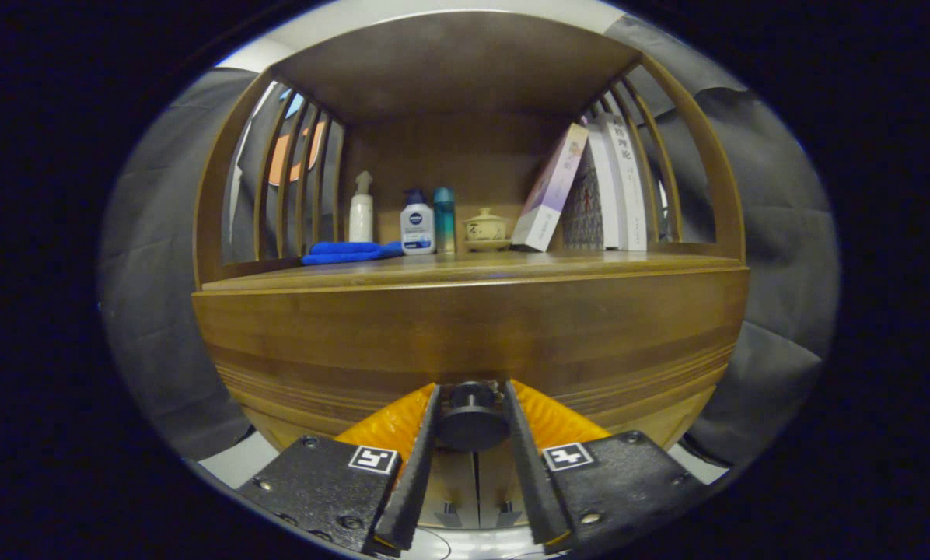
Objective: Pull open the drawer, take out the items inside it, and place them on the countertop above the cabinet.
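A: What is the gripper (473,416) doing right now?

B: Its two fingers (417,467) are closing in on the round dark drawer knob (473,420), one on each side. The knob is sitting right between them, and both pads appear to be pressing against it.

A: And the drawer itself?

B: The wooden drawer front (473,334) is filling the space just beyond the fingers. It is looking flush with the cabinet, so nothing inside it is showing.

A: What is lying on the countertop (473,268) above it?

B: Several things are standing toward the back, under the cabinet's upper shelf board (457,62). A folded blue cloth (348,251) is lying at the left. Behind it a white spray bottle (361,208) is standing upright. Next to that a white bottle with a dark blue cap (417,223) is standing, with a slim teal bottle (444,220) just beside it. A small lidded ceramic cup (486,227) is sitting on a saucer further right.

A: And the books?

B: A boxed book (550,189) is leaning against a row of upright books (617,183) at the right end, near the slatted side rails (652,148).

A: Anything around the cabinet?

B: Grey cloth (154,311) is hanging on both sides.
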A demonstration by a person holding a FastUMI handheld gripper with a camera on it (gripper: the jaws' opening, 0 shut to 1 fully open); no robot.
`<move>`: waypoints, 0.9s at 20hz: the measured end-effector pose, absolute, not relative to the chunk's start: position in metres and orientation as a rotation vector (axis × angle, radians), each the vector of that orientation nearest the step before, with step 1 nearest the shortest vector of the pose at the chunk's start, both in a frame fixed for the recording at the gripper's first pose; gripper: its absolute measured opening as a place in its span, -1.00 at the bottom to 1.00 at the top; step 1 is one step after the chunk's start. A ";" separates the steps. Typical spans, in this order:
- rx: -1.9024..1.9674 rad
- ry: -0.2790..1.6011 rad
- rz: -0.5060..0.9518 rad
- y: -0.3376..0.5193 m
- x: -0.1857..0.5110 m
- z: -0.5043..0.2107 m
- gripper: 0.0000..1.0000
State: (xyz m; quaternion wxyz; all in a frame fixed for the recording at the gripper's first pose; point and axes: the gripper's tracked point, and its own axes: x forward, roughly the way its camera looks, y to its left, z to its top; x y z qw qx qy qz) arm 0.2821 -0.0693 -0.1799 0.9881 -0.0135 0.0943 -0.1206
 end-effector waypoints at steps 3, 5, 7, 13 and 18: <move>-0.020 0.191 -0.254 -0.069 0.281 -0.182 -0.10; -0.008 0.212 -0.253 -0.069 0.280 -0.182 -0.18; 0.001 0.226 -0.251 -0.069 0.275 -0.182 -0.26; 0.008 0.236 -0.224 -0.063 0.230 -0.182 -0.32; 0.000 0.248 -0.199 -0.055 0.193 -0.182 -0.33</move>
